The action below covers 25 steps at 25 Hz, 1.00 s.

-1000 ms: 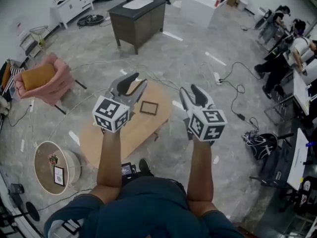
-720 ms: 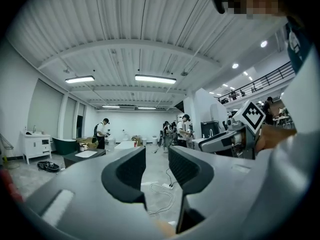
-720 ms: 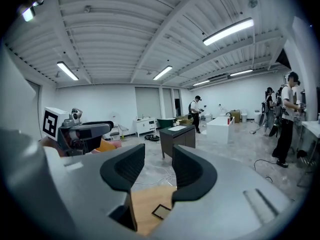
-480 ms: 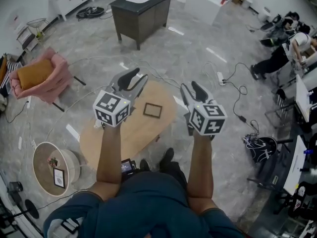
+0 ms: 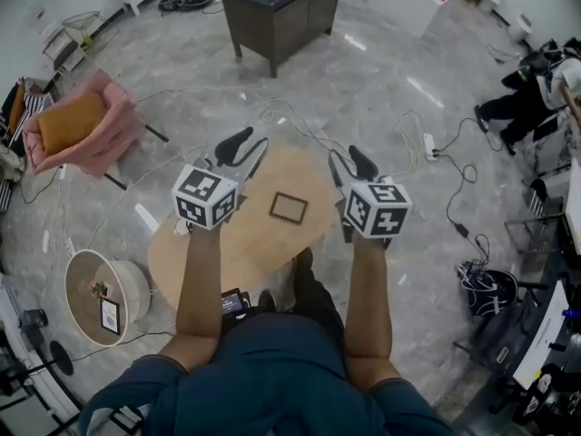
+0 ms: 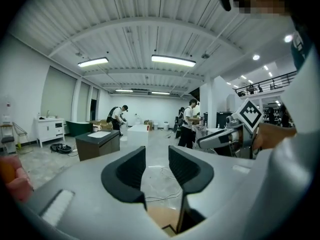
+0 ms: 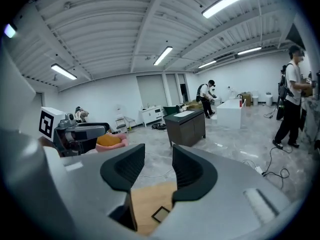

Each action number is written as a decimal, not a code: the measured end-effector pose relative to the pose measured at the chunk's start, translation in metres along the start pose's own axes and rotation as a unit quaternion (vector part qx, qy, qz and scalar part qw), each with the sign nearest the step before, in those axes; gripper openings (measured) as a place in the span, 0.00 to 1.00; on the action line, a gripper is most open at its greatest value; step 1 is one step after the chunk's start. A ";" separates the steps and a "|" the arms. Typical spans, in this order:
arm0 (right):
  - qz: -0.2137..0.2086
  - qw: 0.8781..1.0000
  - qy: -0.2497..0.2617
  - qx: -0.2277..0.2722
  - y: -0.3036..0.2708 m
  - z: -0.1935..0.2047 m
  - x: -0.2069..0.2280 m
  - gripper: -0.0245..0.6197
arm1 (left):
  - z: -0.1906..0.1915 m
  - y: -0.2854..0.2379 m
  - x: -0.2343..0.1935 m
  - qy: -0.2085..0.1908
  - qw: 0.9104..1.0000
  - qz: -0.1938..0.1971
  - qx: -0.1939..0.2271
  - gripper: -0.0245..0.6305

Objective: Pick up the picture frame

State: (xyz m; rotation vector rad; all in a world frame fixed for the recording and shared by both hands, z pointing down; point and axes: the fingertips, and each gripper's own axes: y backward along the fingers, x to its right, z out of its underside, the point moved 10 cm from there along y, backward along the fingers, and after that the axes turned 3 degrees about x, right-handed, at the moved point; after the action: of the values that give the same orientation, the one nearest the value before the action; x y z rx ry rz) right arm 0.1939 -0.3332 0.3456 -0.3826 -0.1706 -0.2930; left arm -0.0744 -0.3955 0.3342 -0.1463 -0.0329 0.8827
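Observation:
A small dark-rimmed picture frame point(image 5: 289, 208) lies flat on a low oval wooden table point(image 5: 238, 240); it also shows between the right gripper's jaws as the frame point(image 7: 161, 214). My left gripper point(image 5: 241, 143) hangs above the table's left part, open, with nothing between its jaws. To the right of the frame my right gripper point(image 5: 353, 163) is held over the table's right edge, open and empty too. Both are well above the table. The left gripper view shows only a corner of the tabletop point(image 6: 162, 218) and the left gripper point(image 6: 156, 168).
A dark cabinet point(image 5: 283, 12) stands on the floor beyond the table. A pink armchair point(image 5: 80, 133) with an orange cushion is at the left, a round white side table point(image 5: 102, 298) at the lower left. Cables and a power strip point(image 5: 429, 146) trail on the floor at right.
The view has moved forward over the table: the table and picture frame now lie more directly under both grippers. Both grippers stay open, held in much the same pose.

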 end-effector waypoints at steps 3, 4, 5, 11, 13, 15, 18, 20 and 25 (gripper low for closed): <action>-0.008 0.999 -0.014 -0.030 -0.035 0.013 0.021 0.32 | 0.024 -0.027 -0.015 0.019 0.999 -0.007 -0.028 0.25; -0.010 0.999 -0.019 -0.040 -0.046 0.020 0.027 0.32 | 0.034 -0.035 -0.019 0.026 0.999 -0.009 -0.039 0.26; -0.012 0.998 -0.024 -0.050 -0.056 0.027 0.033 0.32 | 0.046 -0.042 -0.024 0.034 0.998 -0.010 -0.049 0.26; -0.011 0.992 -0.060 -0.107 -0.112 0.088 0.065 0.32 | 0.123 -0.080 -0.044 0.073 0.991 -0.013 -0.113 0.27; -0.010 0.988 -0.072 -0.133 -0.128 0.116 0.072 0.32 | 0.152 -0.090 -0.049 0.084 0.987 -0.016 -0.136 0.27; -0.007 0.983 -0.084 -0.162 -0.142 0.148 0.079 0.32 | 0.184 -0.099 -0.054 0.096 0.983 -0.020 -0.157 0.27; -0.010 0.975 -0.099 -0.201 -0.161 0.197 0.086 0.32 | 0.233 -0.111 -0.060 0.118 0.974 -0.017 -0.194 0.28; -0.014 0.967 -0.109 -0.228 -0.169 0.231 0.088 0.32 | 0.266 -0.115 -0.061 0.129 0.967 -0.012 -0.222 0.29; -0.011 0.951 -0.141 -0.276 -0.194 0.308 0.101 0.32 | 0.349 -0.129 -0.066 0.152 0.945 -0.006 -0.288 0.29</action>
State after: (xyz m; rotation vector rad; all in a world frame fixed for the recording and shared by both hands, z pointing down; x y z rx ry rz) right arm 0.1953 -0.4100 0.7157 -0.9816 -0.3750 -0.3062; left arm -0.0482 -0.4878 0.7000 -0.8279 -0.0028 0.8095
